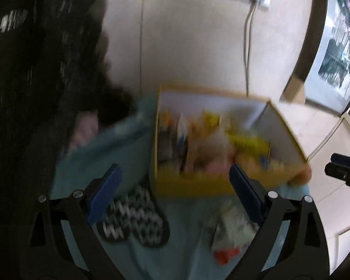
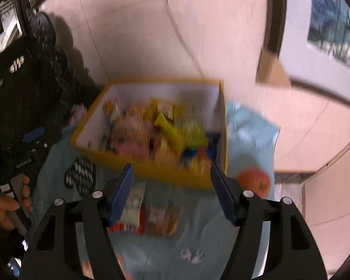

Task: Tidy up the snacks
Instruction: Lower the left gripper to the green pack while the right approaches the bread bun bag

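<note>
Blue cloth (image 2: 249, 140) carries a yellow box (image 2: 151, 170) heaped with snacks (image 2: 165, 130). Loose packets (image 2: 149, 212) lie just before it; only the right view shows an orange ball (image 2: 256, 182). Left hand-held gripper (image 1: 175, 196) and right hand-held gripper (image 2: 172, 193) both gape empty.

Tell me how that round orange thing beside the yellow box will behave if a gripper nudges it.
The orange ball-like thing looks rounded, so it would probably roll. It lies on the soft blue cloth, which may slow it. It touches or nearly touches the yellow box, likely blocking that side. Blur hides whether it is firm.
</note>
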Motion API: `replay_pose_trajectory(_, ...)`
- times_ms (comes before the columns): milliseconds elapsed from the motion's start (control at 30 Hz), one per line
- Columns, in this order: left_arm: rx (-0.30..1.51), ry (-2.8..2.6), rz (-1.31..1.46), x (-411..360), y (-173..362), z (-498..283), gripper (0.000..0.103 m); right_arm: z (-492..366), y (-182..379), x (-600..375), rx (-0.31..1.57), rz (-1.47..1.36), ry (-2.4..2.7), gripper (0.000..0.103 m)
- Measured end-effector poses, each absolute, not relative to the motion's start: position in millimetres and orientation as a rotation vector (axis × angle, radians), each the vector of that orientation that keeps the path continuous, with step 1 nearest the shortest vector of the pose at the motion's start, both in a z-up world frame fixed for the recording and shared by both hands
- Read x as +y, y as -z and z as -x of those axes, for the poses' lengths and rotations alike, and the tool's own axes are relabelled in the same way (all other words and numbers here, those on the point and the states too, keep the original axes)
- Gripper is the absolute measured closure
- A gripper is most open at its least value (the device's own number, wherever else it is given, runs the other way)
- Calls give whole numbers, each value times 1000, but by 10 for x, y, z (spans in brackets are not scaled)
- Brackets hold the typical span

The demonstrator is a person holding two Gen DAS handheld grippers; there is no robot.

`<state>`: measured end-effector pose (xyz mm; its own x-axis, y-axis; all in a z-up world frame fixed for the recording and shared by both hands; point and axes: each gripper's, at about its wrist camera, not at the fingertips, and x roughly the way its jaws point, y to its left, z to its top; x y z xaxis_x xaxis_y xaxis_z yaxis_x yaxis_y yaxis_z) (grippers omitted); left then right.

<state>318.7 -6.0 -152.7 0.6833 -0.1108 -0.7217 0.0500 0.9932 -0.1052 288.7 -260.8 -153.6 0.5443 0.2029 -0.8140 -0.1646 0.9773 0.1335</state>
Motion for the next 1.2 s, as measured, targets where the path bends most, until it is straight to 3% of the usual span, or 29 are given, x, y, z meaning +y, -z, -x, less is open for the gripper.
replay_pose_trajectory(133, 933, 117, 22, -223, 2046, -2954, 8, -2740, 2120, -2527, 1103, -27, -199, 35)
replay_pose_trajectory(333, 982, 166, -41, -608, 2325, -2900, 8, -2645, 2567, -2430, 1173, -21, -192, 35)
replay_pose_trajectory(733, 1046, 148, -96, -1021, 2688, -3223, 8, -2679, 2839, -2261, 1196, -2, -209, 35)
replay_pose_trajectory(1200, 1017, 86, -123, -448, 2834, -2978, 5, -2834, 3017, -1994, 1195, 72, -213, 35)
